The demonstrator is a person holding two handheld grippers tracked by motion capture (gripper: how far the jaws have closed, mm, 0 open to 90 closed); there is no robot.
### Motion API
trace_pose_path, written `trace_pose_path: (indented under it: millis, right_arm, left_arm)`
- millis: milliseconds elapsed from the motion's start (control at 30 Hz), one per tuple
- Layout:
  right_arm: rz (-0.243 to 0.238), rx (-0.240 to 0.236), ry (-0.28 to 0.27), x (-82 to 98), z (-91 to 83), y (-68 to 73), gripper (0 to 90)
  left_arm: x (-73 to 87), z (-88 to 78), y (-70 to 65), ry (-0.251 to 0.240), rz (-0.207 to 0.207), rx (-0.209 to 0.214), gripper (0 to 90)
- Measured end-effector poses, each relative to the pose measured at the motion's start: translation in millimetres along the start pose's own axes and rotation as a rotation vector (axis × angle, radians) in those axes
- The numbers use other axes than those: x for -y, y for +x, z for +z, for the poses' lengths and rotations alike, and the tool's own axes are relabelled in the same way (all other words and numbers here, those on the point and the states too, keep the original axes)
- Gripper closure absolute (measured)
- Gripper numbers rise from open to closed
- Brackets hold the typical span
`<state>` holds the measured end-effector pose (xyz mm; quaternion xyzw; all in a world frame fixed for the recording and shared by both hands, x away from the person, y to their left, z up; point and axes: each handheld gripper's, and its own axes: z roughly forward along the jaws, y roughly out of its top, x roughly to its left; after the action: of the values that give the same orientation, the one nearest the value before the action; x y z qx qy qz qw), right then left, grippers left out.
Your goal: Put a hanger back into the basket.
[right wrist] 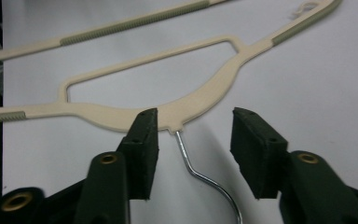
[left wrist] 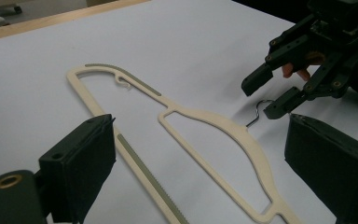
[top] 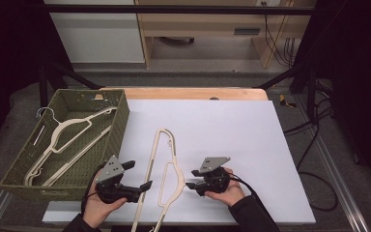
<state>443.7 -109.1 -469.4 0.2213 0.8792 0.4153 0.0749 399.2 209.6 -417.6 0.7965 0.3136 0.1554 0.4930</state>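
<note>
Cream plastic hanger [top: 162, 176], thin flat outline w/ ribbed grey-green grip strips, flat on white sheet [top: 251, 145]; chrome wire hook [right wrist: 200, 175] pointing toward right gripper. Second similar hanger [top: 63, 140] in woven olive basket [top: 118, 121] just left of table hanger. Plenty of bare sheet beyond & right of hanger.

Left gripper [top: 140, 175]: jaws spread wide, straddling hanger's near bar, gripping nothing. Right gripper [top: 193, 179]: released, jaws apart either side of hook base, no contact visible.
</note>
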Motion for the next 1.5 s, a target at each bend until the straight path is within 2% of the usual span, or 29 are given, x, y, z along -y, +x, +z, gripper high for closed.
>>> trace_pose_path:
  millis: [133,300,333,500,600,767,933,1000,1100,1300,1500]
  right_arm:
    - [-0.024,-0.020,0.048,0.3,10.6,-0.9,66.2]
    - [-0.046,-0.037,0.069,2.3,14.3,-2.2,78.0]
    - [-0.050,-0.033,0.071,2.3,14.2,-2.2,79.4]
    - [-0.083,-0.069,0.083,1.1,15.4,-3.1,88.0]
    - [-0.086,-0.090,0.085,0.9,15.5,-5.4,88.8]
    - [-0.108,-0.102,0.085,0.1,15.1,-6.3,89.3]
    - [-0.104,-0.111,0.081,-4.2,9.1,-4.5,89.5]
    - [-0.106,-0.113,0.074,-7.0,5.5,-3.5,89.5]
    - [-0.102,-0.117,0.079,-11.5,0.9,-0.6,89.6]
    - [-0.100,-0.121,0.070,-18.3,-4.9,3.7,89.6]
    - [-0.099,-0.116,0.074,-25.1,-10.6,8.3,89.6]
  left_arm:
    - [0.1,-0.5,-0.4,-0.007,-0.001,0.001,8.8]
    - [0.1,0.4,-1.4,-0.005,0.002,0.006,9.1]
    - [0.1,0.8,-1.6,-0.002,0.002,0.008,9.0]
    - [-0.4,5.1,-4.4,0.012,0.004,0.019,9.1]
    - [-1.9,11.6,-8.9,0.030,0.013,0.035,9.4]
    - [-2.9,30.4,-22.2,0.102,0.036,0.074,10.5]
    - [-1.3,52.9,-34.9,0.178,0.072,0.089,14.2]
    - [-0.2,60.3,-38.6,0.205,0.074,0.103,17.0]
    - [1.6,72.5,-45.0,0.249,0.078,0.125,22.5]
    - [4.4,86.4,-54.1,0.314,0.090,0.153,34.6]
    - [6.2,92.3,-57.9,0.379,0.068,0.171,48.6]
